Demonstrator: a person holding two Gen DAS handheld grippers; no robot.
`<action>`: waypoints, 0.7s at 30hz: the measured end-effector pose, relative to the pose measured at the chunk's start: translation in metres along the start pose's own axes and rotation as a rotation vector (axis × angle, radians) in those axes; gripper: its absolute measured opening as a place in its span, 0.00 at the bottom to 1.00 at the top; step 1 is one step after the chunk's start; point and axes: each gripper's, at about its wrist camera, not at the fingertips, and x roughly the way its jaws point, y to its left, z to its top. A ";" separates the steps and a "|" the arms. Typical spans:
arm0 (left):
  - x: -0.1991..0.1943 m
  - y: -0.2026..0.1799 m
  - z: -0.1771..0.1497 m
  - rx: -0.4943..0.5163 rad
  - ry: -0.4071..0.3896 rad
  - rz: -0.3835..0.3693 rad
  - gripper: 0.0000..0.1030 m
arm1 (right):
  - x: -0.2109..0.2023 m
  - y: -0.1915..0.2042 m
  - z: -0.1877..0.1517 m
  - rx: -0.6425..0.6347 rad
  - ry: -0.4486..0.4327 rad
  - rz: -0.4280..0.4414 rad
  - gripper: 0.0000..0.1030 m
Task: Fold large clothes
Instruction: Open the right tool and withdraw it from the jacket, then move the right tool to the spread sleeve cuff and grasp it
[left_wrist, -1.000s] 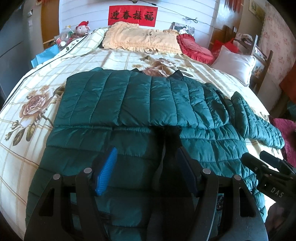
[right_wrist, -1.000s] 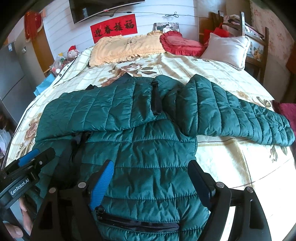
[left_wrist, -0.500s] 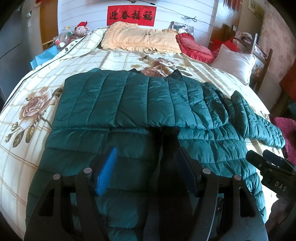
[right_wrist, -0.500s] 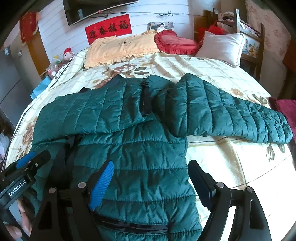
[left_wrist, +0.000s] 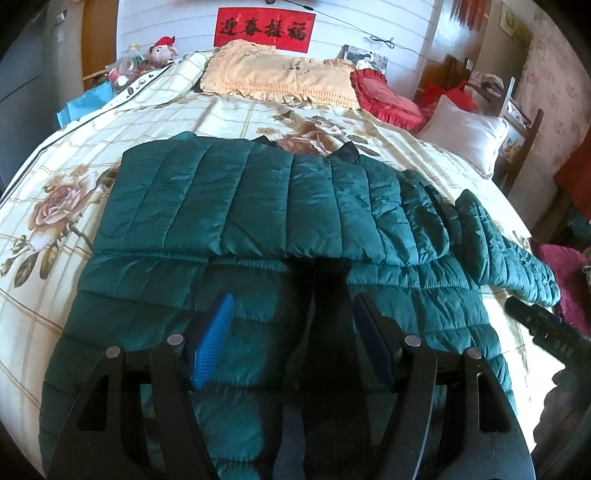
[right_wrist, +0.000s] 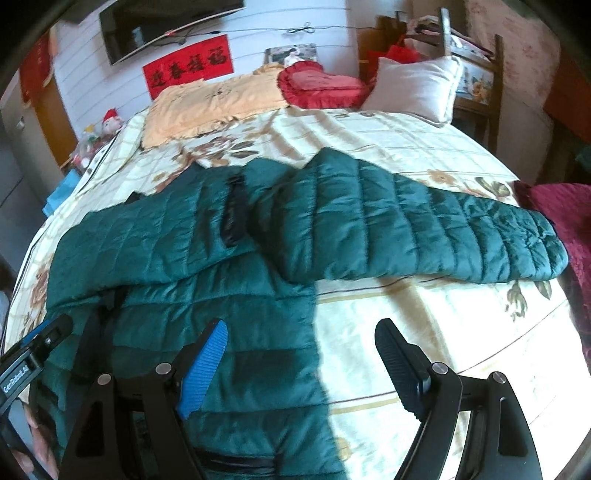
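Observation:
A dark green quilted puffer jacket (left_wrist: 258, 206) lies flat on the bed. Its left sleeve is folded across the chest. Its right sleeve (right_wrist: 424, 229) stretches out to the right over the bedspread. My left gripper (left_wrist: 291, 325) is open and empty, just above the jacket's lower front by the dark zipper strip. My right gripper (right_wrist: 299, 350) is open and empty, above the jacket's right side edge, with one finger over the jacket and the other over bare bedspread. The left gripper also shows in the right wrist view (right_wrist: 33, 354), and the right gripper in the left wrist view (left_wrist: 543, 325).
The bed (right_wrist: 443, 325) has a cream floral bedspread. A yellow pillow (left_wrist: 280, 77), a red heart cushion (left_wrist: 388, 99) and a white pillow (left_wrist: 465, 129) lie at its head. A wooden chair (right_wrist: 476, 74) stands at the far right. A dark red cloth (right_wrist: 565, 206) lies at the right edge.
My right gripper has moved to the right, from over the jacket's body to its right side edge. The left gripper has hardly moved. The jacket lies as before.

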 end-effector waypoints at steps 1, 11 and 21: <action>0.000 0.001 0.000 -0.001 0.000 0.001 0.65 | 0.000 -0.005 0.002 0.010 -0.004 -0.006 0.78; 0.007 0.002 -0.002 -0.007 0.018 0.001 0.65 | 0.012 -0.099 0.023 0.161 -0.012 -0.165 0.79; 0.013 -0.002 -0.004 0.002 0.038 -0.001 0.65 | 0.013 -0.176 0.037 0.254 -0.022 -0.309 0.84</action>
